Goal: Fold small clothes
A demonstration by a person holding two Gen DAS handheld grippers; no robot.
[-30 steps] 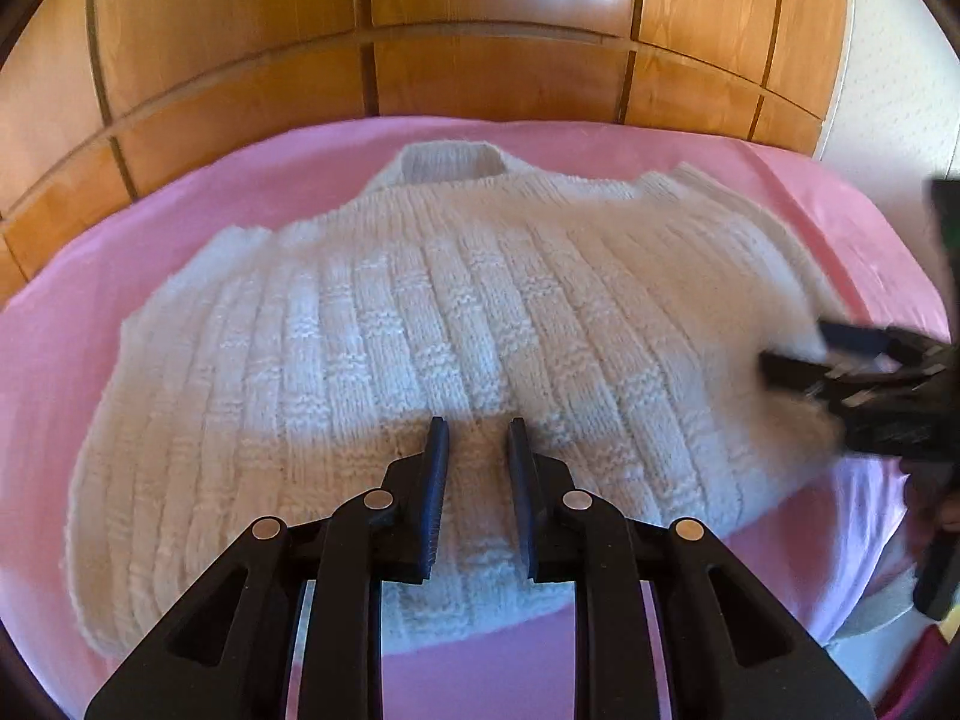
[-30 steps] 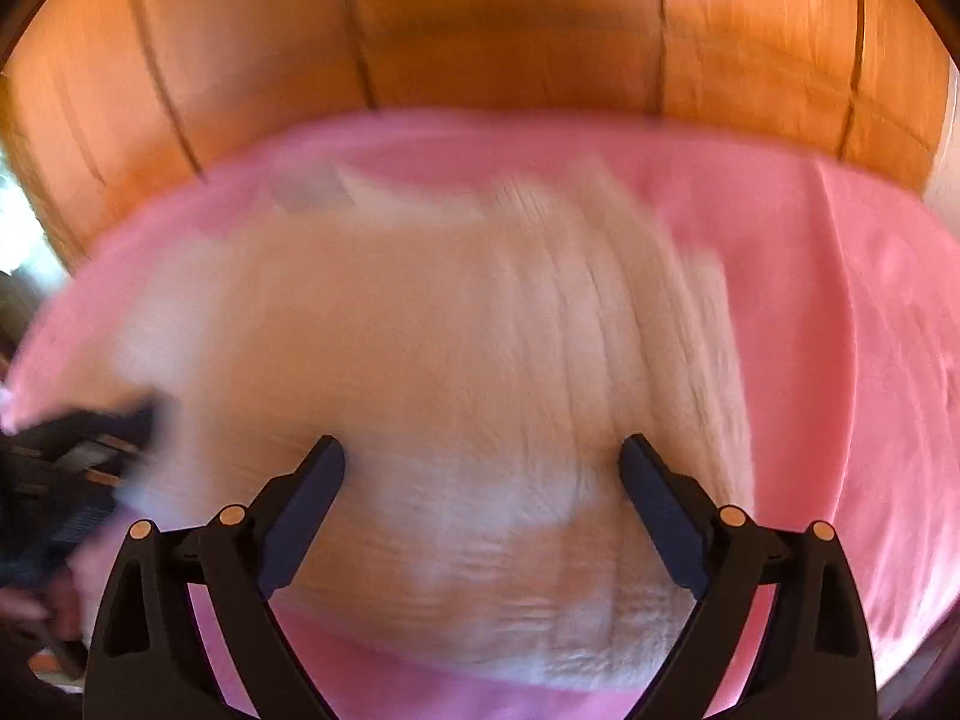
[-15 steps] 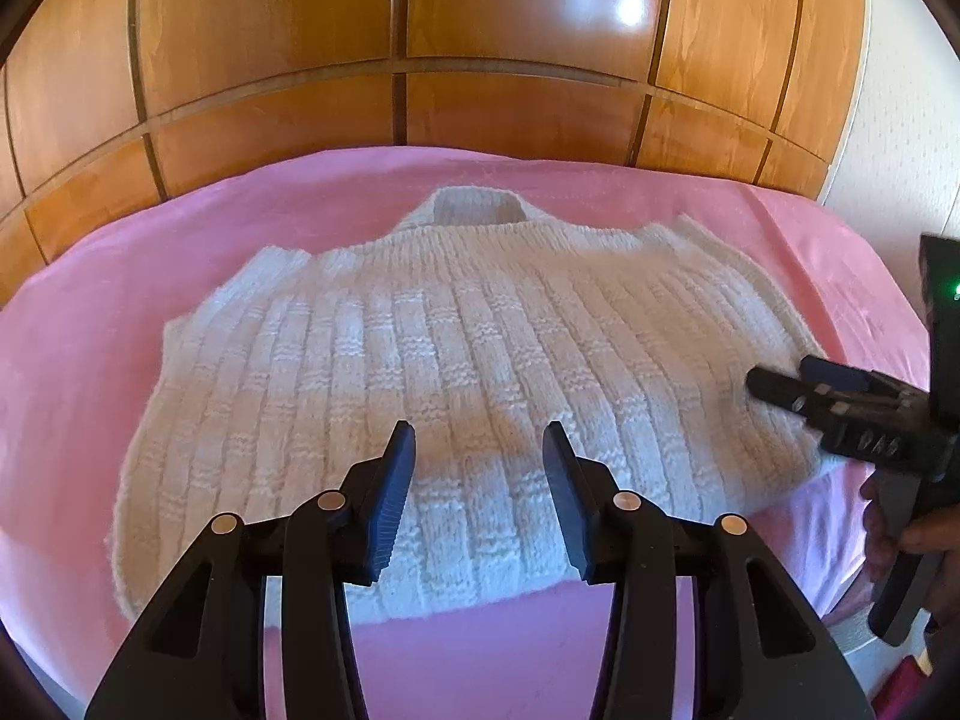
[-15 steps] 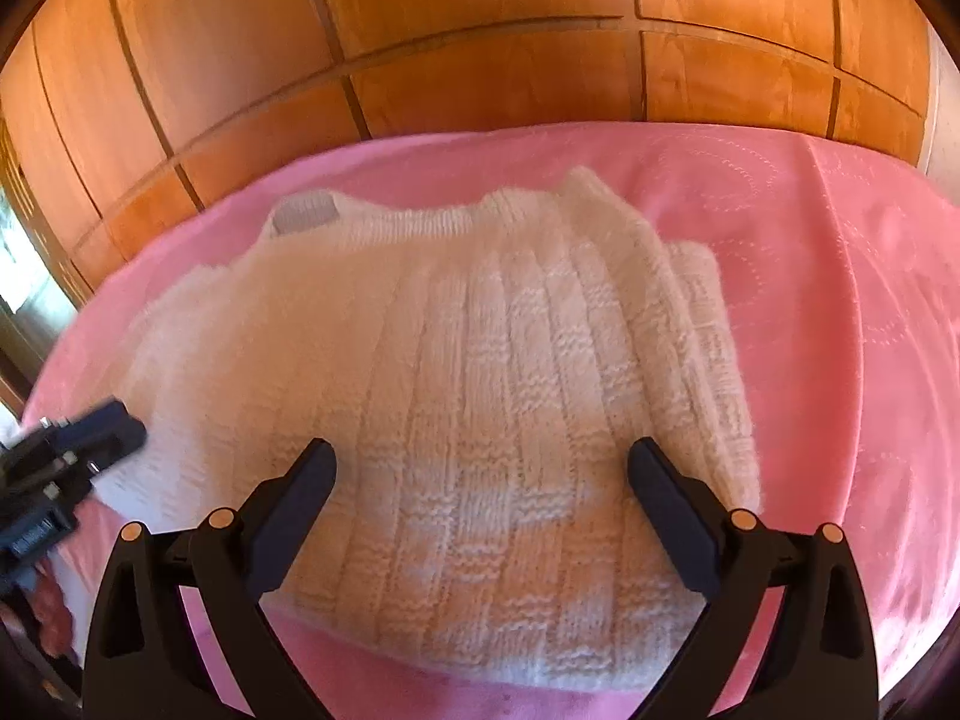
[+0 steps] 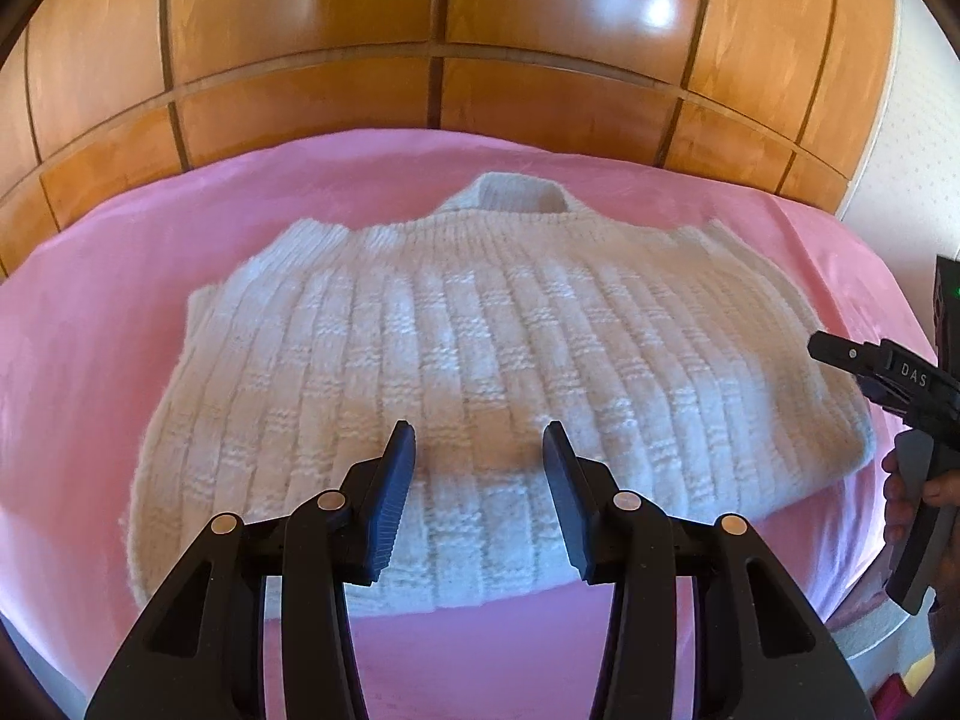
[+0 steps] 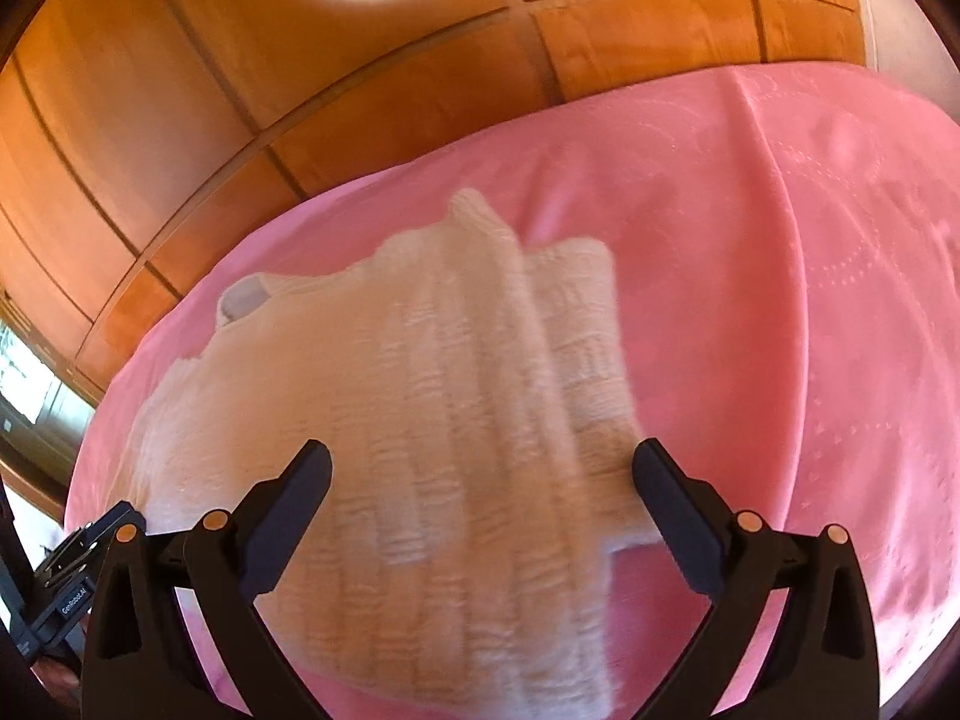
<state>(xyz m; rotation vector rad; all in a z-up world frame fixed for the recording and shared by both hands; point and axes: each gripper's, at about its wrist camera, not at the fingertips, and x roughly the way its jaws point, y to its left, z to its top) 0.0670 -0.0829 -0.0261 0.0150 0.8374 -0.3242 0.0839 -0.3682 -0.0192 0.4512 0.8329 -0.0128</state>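
sweater: the white ribbed knit sweater (image 5: 480,372) lies flat in the middle of the pink bedspread (image 5: 108,312); collar toward the far edge by the wood-panelled wall (image 5: 480,30), hem toward the near edge; sleeves appear tucked in, the right-side one showing as a folded layer in the right wrist view (image 6: 576,324)
long axis: as it lies, its wider run goes left to right across the bed; ribs run hem to collar
left gripper: the left gripper (image 5: 479,450) hovers over the hem near the middle; jaws moderately apart, holding nothing
right gripper: the right gripper (image 6: 480,468) is above the sweater's right part; jaws wide, empty; that view is blurred
nearer: each gripper is close to its own half of the hem; likely next a hem-to-collar fold
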